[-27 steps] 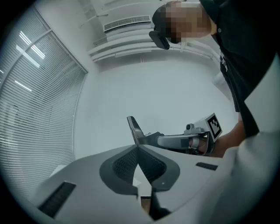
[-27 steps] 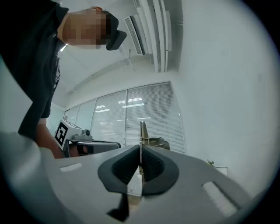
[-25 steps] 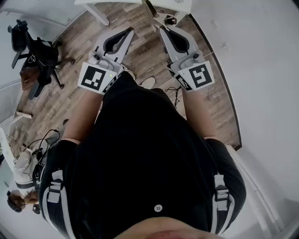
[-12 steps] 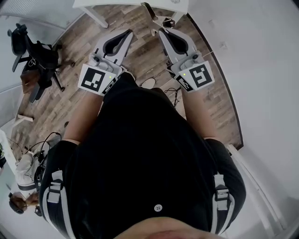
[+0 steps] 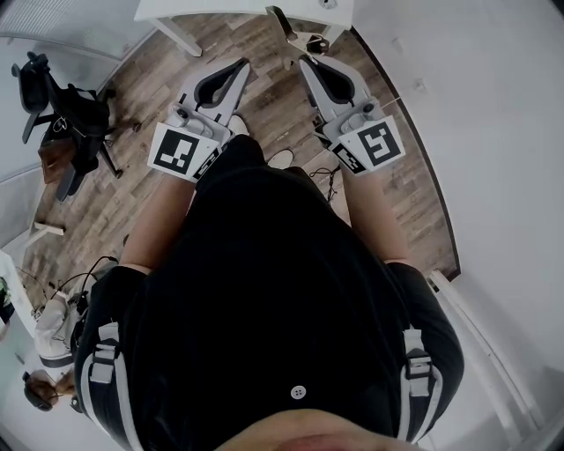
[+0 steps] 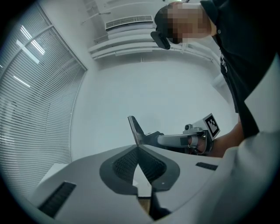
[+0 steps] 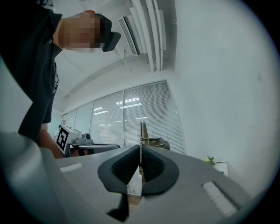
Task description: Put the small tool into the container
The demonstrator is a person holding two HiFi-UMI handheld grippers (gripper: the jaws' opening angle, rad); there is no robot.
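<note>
My left gripper (image 5: pixel 241 65) and right gripper (image 5: pixel 305 63) are both closed and empty near the white table (image 5: pixel 220 9), no small tool or container shows, so I should look there first.

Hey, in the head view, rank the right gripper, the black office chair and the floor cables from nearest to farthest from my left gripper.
Measured from the left gripper in the head view:
1. right gripper, just beside it on the right, at the same height.
2. black office chair, off to the left on the wood floor.
3. floor cables, far down at the lower left.
</note>
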